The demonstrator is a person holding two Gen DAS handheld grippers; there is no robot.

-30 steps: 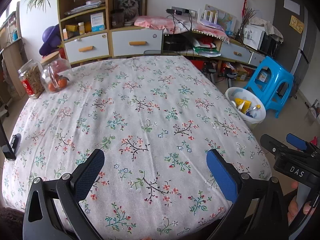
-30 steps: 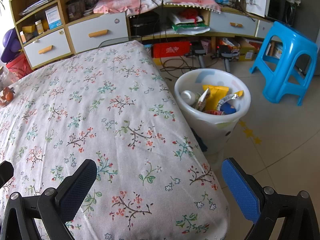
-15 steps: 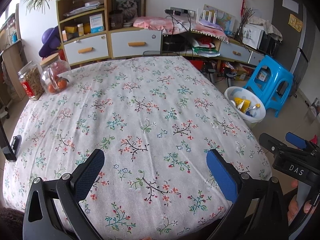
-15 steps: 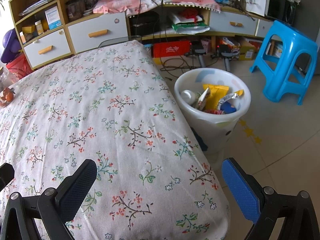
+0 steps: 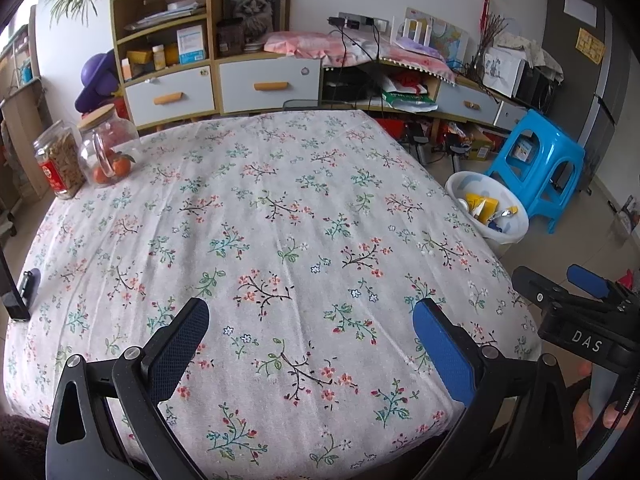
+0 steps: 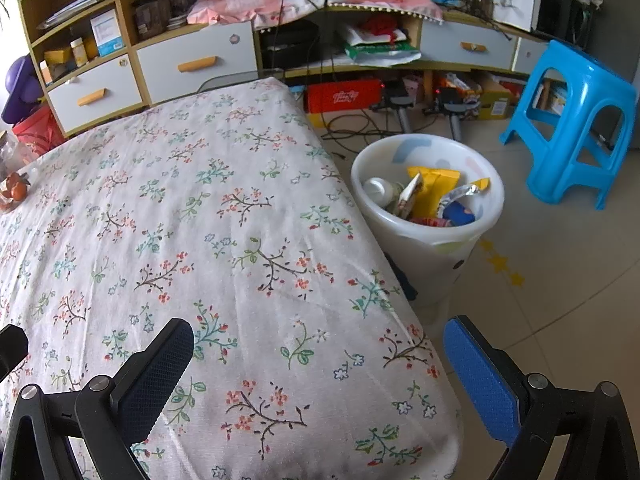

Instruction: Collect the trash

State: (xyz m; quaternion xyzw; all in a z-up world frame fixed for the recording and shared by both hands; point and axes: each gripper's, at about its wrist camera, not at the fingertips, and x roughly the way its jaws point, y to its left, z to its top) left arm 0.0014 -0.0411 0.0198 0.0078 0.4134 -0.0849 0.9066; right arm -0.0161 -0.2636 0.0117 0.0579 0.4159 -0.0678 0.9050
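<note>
Covering table, floral cloth (image 5: 280,216), bin (image 6: 430,248) beside

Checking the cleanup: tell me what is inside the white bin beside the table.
In the white bin: a yellow packet, a white bottle, a foil wrapper, something blue and something red. Anything beneath that top layer is covered.

Evenly daylit, apparently from a window at upper left, washing out that corner. Soft shadows only, mild sheen on the floor tiles (image 6: 568,264). Sharp centrally; strong fisheye bending and dark vignetting toward the edges.
</note>
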